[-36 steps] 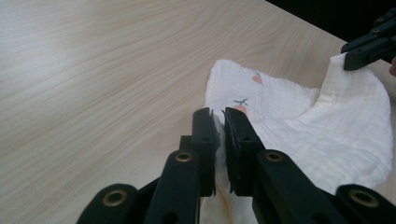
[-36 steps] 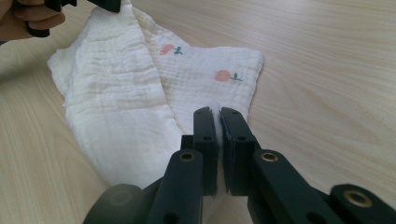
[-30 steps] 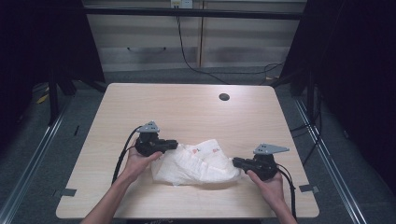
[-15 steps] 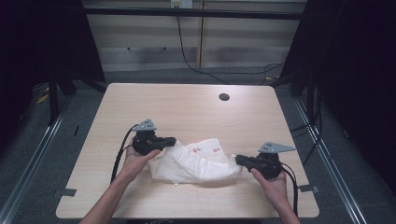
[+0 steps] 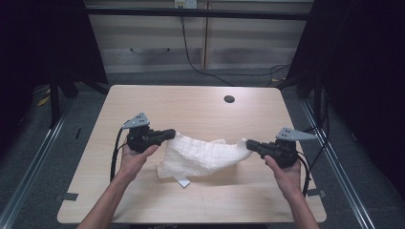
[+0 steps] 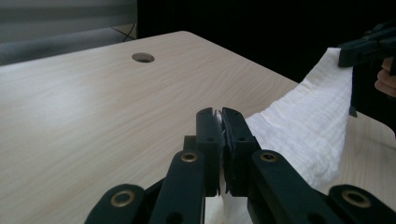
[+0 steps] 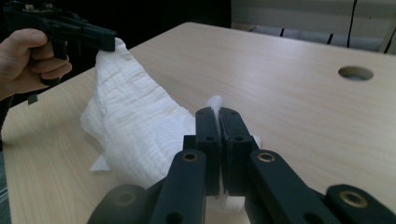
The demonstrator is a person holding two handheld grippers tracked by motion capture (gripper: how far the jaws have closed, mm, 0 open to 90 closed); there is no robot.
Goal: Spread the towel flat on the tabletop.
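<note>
Below, a pale wood-grain table (image 5: 200,114) spans between both clamped grippers, left gripper (image 5: 168,134) and right gripper (image 5: 250,144), each pinching the white crinkled cloth (image 5: 203,155)

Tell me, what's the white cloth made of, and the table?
The white cloth looks like soft woven cotton: matte, with a fine crinkled grid, sagging between the grippers. The table looks like pale wood or wood-look laminate: smooth grain lines with a faint sheen.

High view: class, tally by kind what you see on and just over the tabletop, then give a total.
White cloth: 1
Grippers, left gripper and right gripper: 2
Cable hole: 1
Total: 4
</note>
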